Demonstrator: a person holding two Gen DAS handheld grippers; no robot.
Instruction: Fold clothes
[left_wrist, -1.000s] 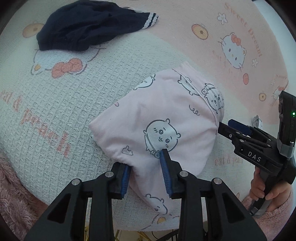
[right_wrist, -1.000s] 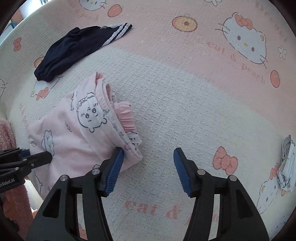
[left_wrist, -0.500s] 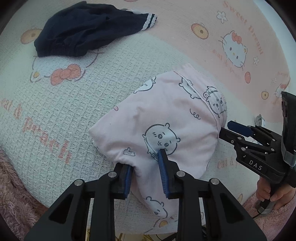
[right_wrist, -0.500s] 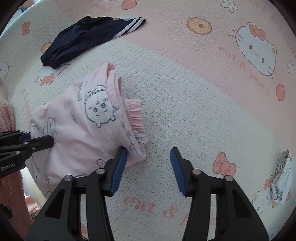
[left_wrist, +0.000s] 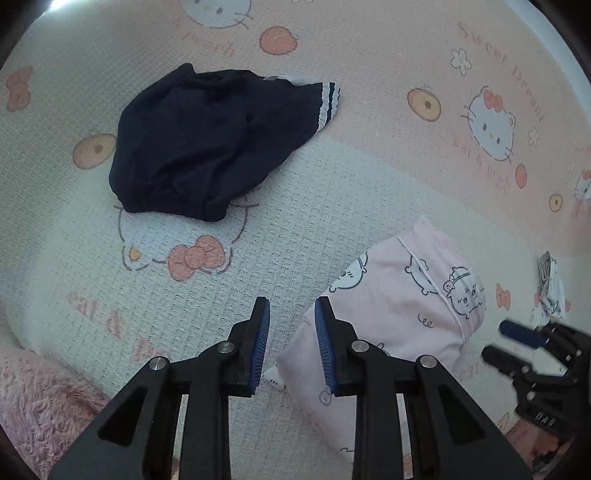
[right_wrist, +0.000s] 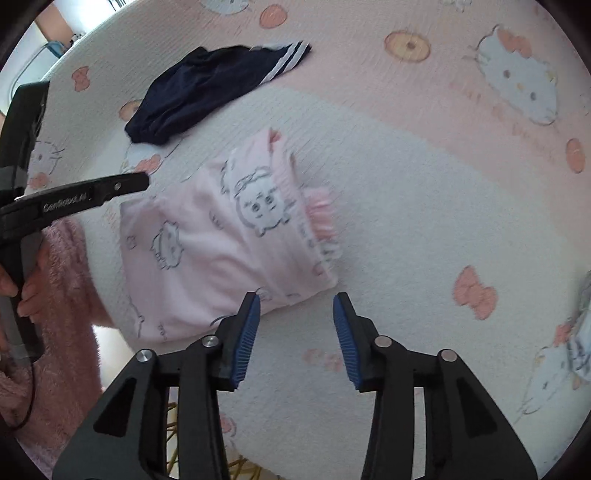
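Left wrist view shows pale script on the pink-and-cream waffle-weave cartoon-cat blanket: "Sweet Dream" curves along the upper right edge, and part of "cat & peach" runs at lower left. A black housing at the lower right corner bears small white letters, too blurred to read. The left gripper, black with blue ribbed pads, sits at bottom centre, its jaws a narrow gap apart with nothing between them; its right pad overlaps the corner of the folded pale pink garment with cartoon animal prints, contact unclear. The crumpled navy shorts with white-striped hem lie at upper left, well apart.

Right wrist view: the right gripper is spread wide and empty at bottom centre, just below the pink garment's edge. The other tool's arm at left reads "GenRobot.AI", gripped by a hand in a fuzzy pink sleeve.
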